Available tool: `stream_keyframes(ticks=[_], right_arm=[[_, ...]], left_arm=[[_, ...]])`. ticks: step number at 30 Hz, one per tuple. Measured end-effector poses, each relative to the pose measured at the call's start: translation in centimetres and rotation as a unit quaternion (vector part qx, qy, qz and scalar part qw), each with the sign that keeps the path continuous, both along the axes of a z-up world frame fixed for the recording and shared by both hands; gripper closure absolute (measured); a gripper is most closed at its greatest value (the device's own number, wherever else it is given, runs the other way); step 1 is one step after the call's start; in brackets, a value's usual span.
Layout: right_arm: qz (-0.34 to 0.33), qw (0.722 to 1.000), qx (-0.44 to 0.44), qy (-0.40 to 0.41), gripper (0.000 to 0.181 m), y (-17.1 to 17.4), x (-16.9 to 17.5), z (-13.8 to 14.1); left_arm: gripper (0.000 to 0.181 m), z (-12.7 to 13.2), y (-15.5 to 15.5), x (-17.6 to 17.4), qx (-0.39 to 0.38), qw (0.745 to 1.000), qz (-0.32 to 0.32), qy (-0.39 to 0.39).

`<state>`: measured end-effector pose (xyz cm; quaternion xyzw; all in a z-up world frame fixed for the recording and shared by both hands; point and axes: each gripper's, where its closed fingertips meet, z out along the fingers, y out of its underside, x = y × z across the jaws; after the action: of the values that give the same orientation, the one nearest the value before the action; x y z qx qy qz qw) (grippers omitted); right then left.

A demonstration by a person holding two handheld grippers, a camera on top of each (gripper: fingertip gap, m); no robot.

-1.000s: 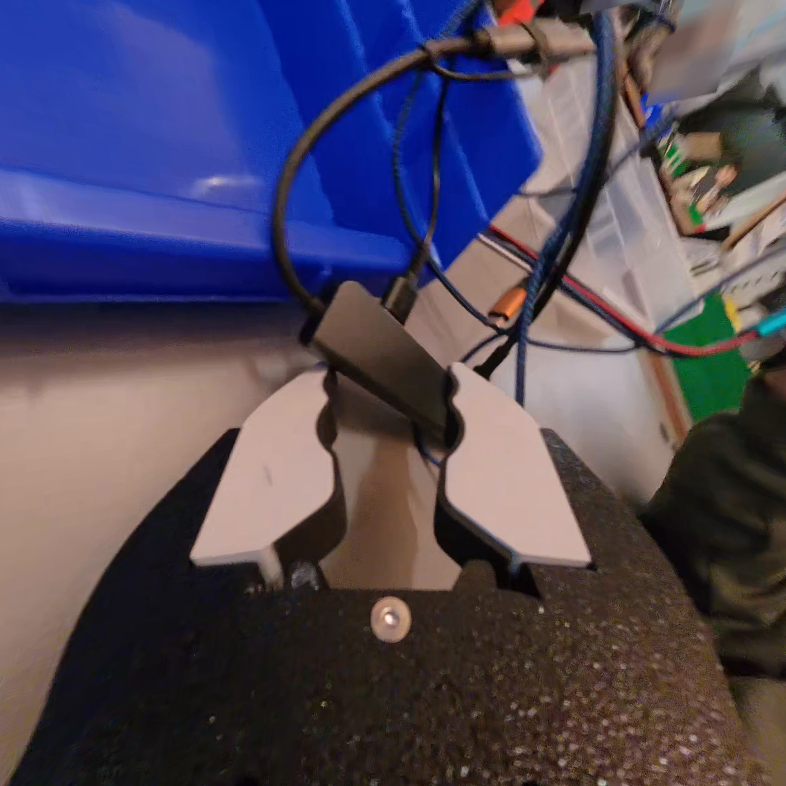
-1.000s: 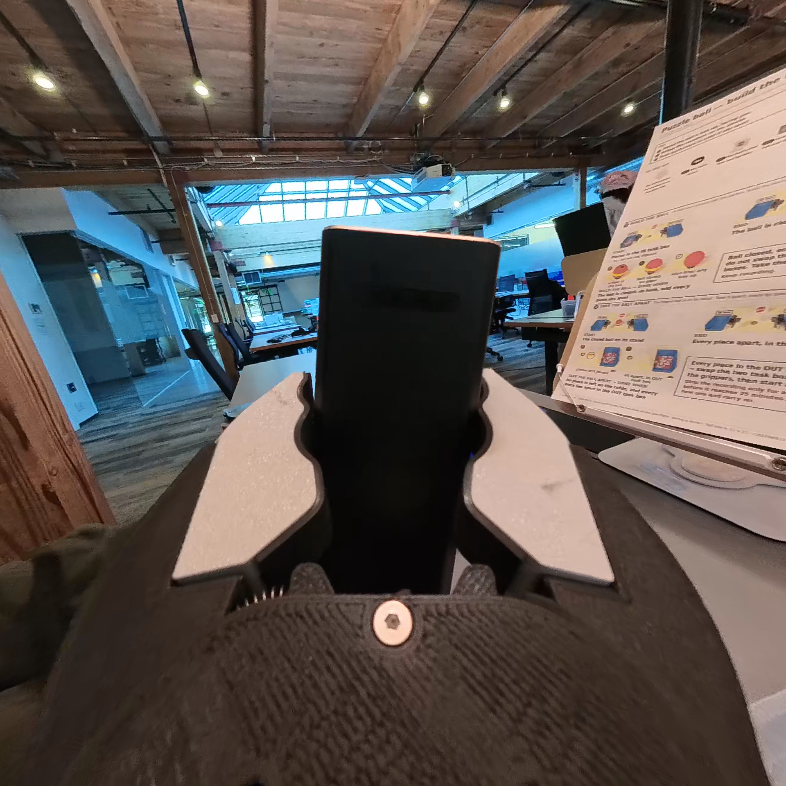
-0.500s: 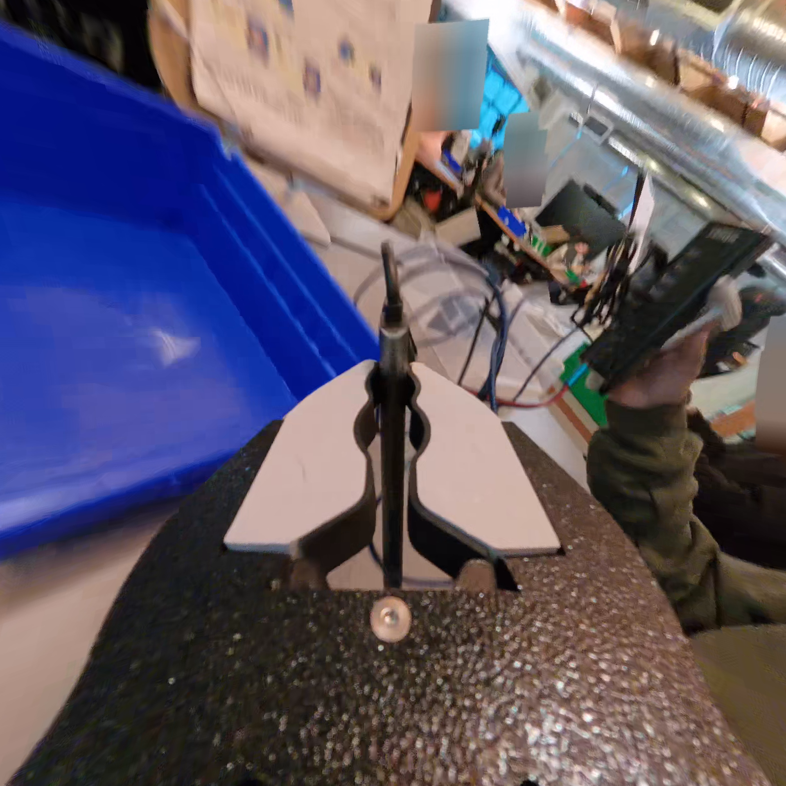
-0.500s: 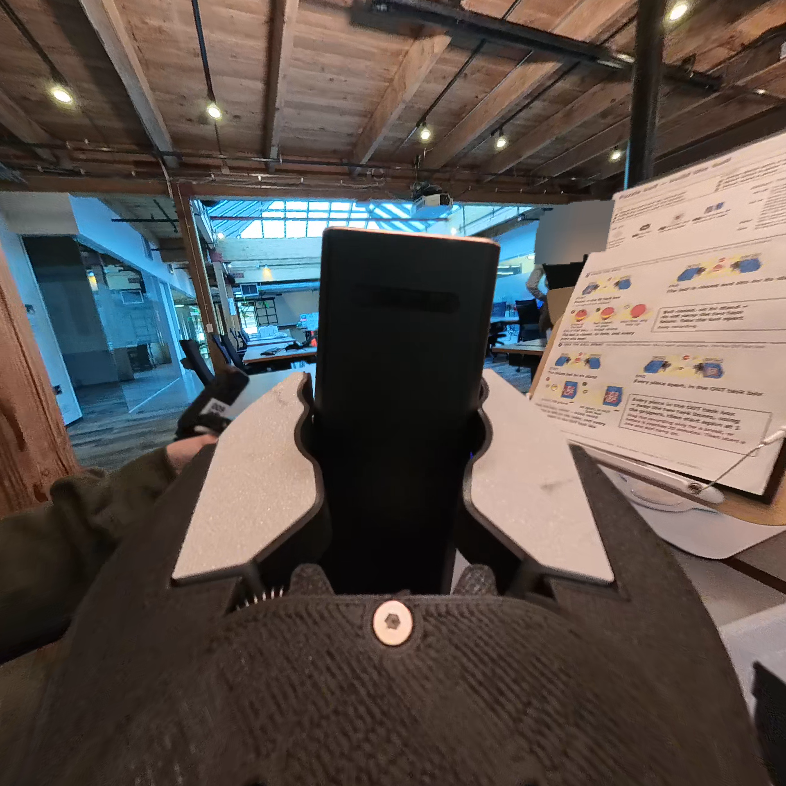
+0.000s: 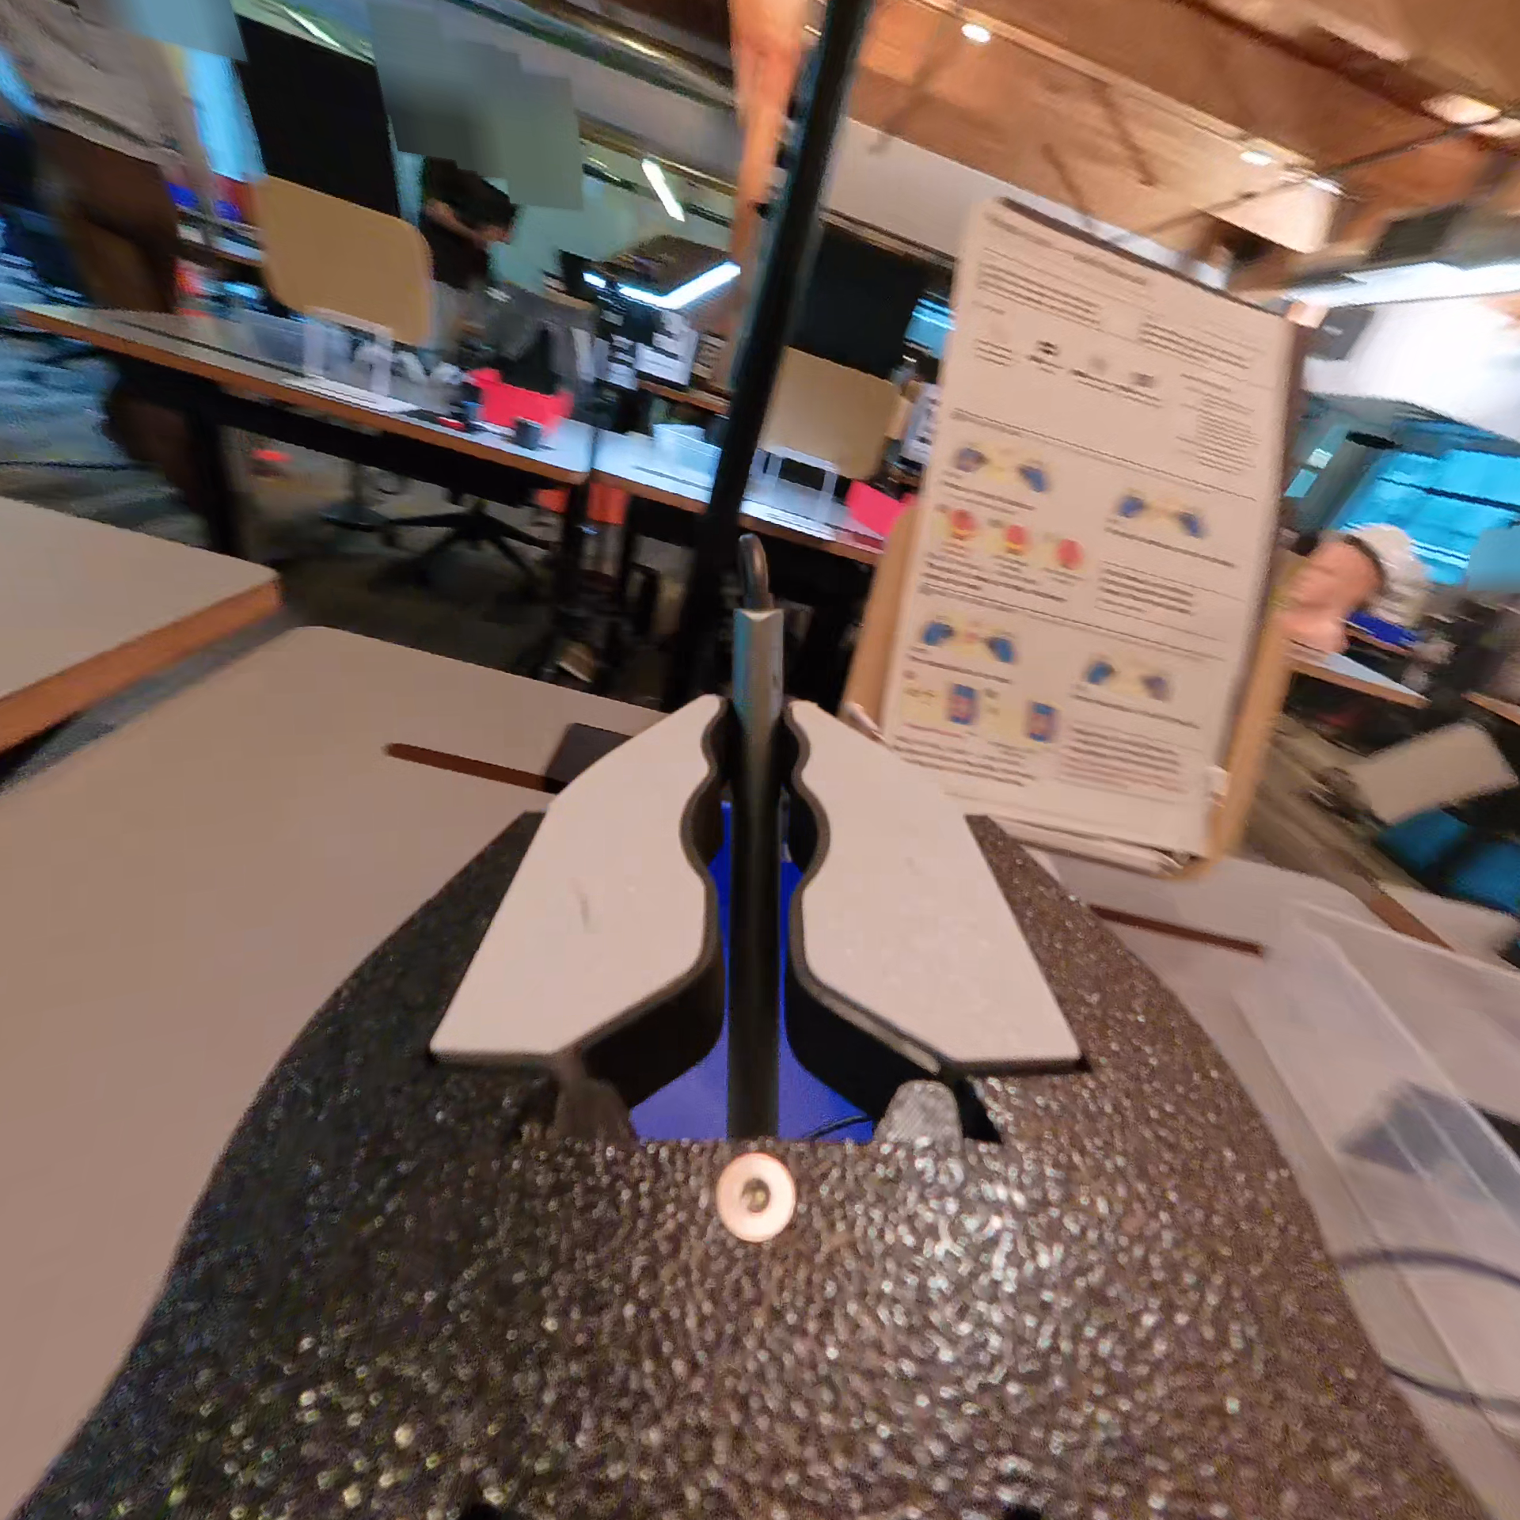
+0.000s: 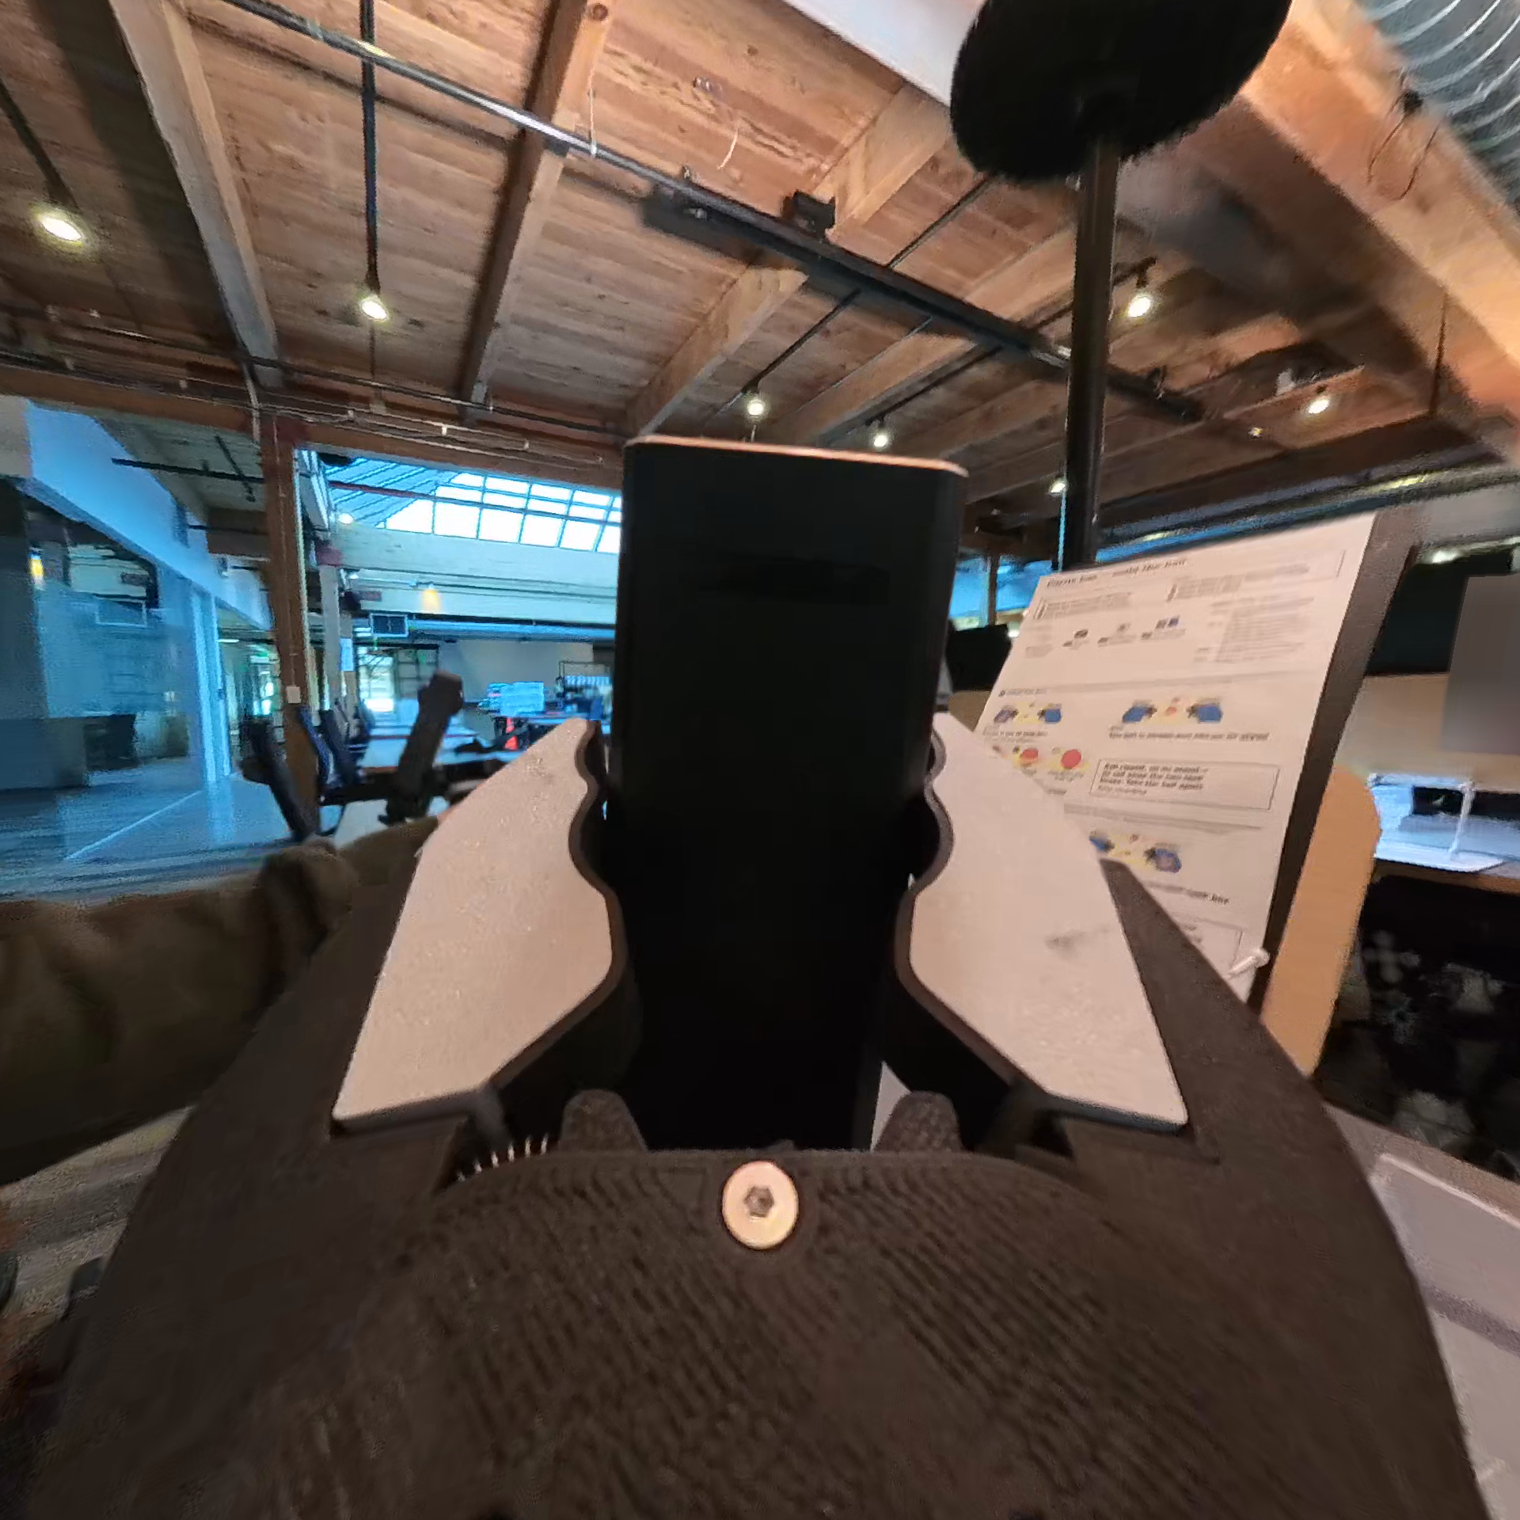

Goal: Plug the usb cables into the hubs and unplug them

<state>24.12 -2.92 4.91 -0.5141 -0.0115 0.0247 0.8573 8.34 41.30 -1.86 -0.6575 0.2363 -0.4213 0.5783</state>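
My left gripper (image 5: pixel 753 740) pinches a thin hub (image 5: pixel 755 822) edge-on, lengthwise; my right gripper (image 6: pixel 761 757) clamps a wide hub (image 6: pixel 781 740) pointing forward.

Left gripper (image 5: pixel 755 728) clamped on slim grey hub (image 5: pixel 757 822) held edge-on, instruction board (image 5: pixel 1094 526) just right of hub, clear bin (image 5: pixel 1382 1069) below board

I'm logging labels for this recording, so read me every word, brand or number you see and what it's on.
Sheet on its stand: headings, text blocks and coloured diagrams; mostly blurred or too small, and I don't repeat its wording.
Right hub, in the right gripper: one dark marking near its top, unreadable.
Left hub, in the left gripper: seen edge-on, no writing shows.
No other text can be read.
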Motion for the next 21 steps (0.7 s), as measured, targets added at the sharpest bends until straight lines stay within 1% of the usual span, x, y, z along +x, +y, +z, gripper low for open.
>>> stream_keyframes(ticks=[2, 5, 6, 8, 9, 10, 12, 13, 14, 15, 16, 18, 20, 21], right_arm=[[-0.029, 0.999, 0.016, -0.003, 0.109, -1.4, 0.3, 1.0], [-0.082, 0.996, 0.034, -0.019, 0.109, -4.3, 1.2, 2.3], [-0.096, 0.994, 0.037, -0.021, 0.109, -5.2, 1.5, 2.6], [-0.112, 0.993, 0.042, -0.021, 0.109, -6.6, 2.0, 2.9], [-0.118, 0.992, 0.044, -0.02, 0.107, -7.1, 2.3, 2.9], [-0.128, 0.99, 0.052, -0.018, 0.109, -7.6, 2.5, 3.1], [-0.131, 0.989, 0.059, -0.017, 0.109, -8.2, 2.6, 3.3], [-0.125, 0.99, 0.056, -0.016, 0.109, -8.3, 2.5, 3.3], [-0.125, 0.99, 0.056, -0.015, 0.109, -8.4, 2.5, 3.3], [-0.126, 0.99, 0.055, -0.014, 0.107, -8.3, 2.5, 3.2], [-0.123, 0.991, 0.047, -0.014, 0.108, -8.1, 2.6, 2.9], [-0.123, 0.992, 0.035, -0.015, 0.109, -7.5, 2.5, 2.5], [-0.115, 0.993, 0.021, -0.019, 0.109, -6.7, 2.1, 2.0], [-0.111, 0.993, 0.016, -0.021, 0.109, -6.3, 1.8, 1.8]], left_arm=[[0.172, -0.5, 1.8, 0.6, 0.012, 0.999, 0.043, 0.013], [0.172, -1.8, 2.7, 2.5, 0.074, 0.991, 0.06, 0.09], [0.172, -2.5, 2.5, 3.6, 0.09, 0.987, 0.046, 0.121], [0.172, -4.8, 1.2, 5.6, 0.092, 0.979, -0.01, 0.184], [0.172, -5.9, 0.9, 6.0, 0.09, 0.973, -0.017, 0.212], [0.172, -6.9, 0.7, 6.3, 0.093, 0.968, -0.021, 0.233], [0.171, -9.3, -0.5, 7.2, 0.091, 0.953, -0.067, 0.28], [0.165, -10.5, -1.3, 7.5, 0.085, 0.945, -0.094, 0.3], [0.156, -11.4, -2.2, 7.6, 0.083, 0.936, -0.124, 0.318], [0.145, -12.2, -2.9, 7.4, 0.081, 0.928, -0.141, 0.336], [0.133, -12.6, -2.9, 6.7, 0.078, 0.923, -0.13, 0.354], [0.119, -12.6, -3.1, 4.8, 0.079, 0.92, -0.109, 0.368], [0.117, -12.7, -3.2, 2.6, 0.08, 0.923, -0.078, 0.369], [0.117, -13.6, -3.1, 1.3, 0.079, 0.917, -0.064, 0.386]])
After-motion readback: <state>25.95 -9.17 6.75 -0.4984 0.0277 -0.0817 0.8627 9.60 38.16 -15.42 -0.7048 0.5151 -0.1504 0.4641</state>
